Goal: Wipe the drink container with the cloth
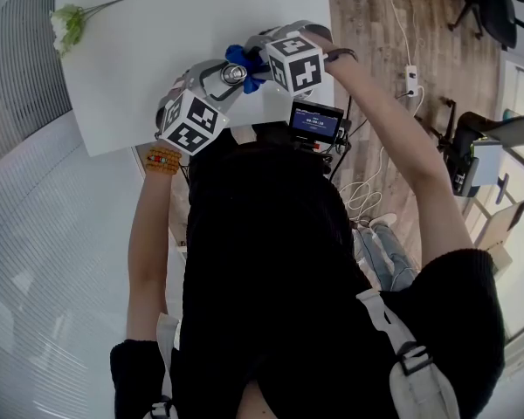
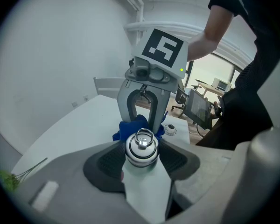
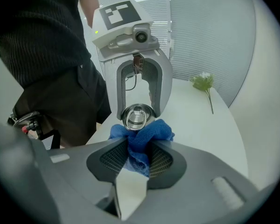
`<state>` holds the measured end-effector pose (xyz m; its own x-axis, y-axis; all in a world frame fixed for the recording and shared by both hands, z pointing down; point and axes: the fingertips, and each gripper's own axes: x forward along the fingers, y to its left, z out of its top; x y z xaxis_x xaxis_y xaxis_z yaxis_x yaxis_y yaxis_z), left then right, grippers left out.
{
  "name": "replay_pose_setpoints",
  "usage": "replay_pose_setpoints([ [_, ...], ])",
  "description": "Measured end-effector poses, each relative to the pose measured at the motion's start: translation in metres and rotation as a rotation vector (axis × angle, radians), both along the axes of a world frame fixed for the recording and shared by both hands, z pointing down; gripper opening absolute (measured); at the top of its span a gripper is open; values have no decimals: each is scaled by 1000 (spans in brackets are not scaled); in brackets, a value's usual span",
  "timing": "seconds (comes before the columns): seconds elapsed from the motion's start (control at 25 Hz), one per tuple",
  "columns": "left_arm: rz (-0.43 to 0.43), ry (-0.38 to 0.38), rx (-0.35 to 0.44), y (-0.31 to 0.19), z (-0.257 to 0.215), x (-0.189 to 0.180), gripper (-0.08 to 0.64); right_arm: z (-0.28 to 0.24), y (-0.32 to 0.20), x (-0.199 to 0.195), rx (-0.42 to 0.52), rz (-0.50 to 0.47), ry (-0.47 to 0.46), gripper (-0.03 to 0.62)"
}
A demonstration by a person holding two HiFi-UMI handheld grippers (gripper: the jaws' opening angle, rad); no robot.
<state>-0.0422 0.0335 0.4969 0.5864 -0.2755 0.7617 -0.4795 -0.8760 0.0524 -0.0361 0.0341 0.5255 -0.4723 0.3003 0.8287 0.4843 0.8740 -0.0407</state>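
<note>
Left gripper view is showing the left tool [image 2: 141, 163] clamping both jaws on the metal drink container [image 2: 141, 147], whose ring-topped cap is pointing back at that tool's camera. The right tool [image 3: 139, 161] is facing it head on, its jaws closing tightly on the blue cloth [image 3: 142, 135]. The bunched cloth is pressing against the side of the container that faces away from the left tool, so the container is sitting just beyond the right tool's tips. Both tools are meeting over the near edge of the white counter [image 1: 201, 24]. A flower sprig [image 1: 68, 24] is lying well apart, far beyond the left tool.
</note>
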Motion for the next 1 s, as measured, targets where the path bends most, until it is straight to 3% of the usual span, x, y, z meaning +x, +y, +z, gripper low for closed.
replay_pose_setpoints([
  [0.44,-4,-25,3,0,2,0,241,4,-2,0,-38,40,8,137],
  [1.0,-2,-34,1,-2,5,-2,241,19,-7,4,-16,43,35,137],
])
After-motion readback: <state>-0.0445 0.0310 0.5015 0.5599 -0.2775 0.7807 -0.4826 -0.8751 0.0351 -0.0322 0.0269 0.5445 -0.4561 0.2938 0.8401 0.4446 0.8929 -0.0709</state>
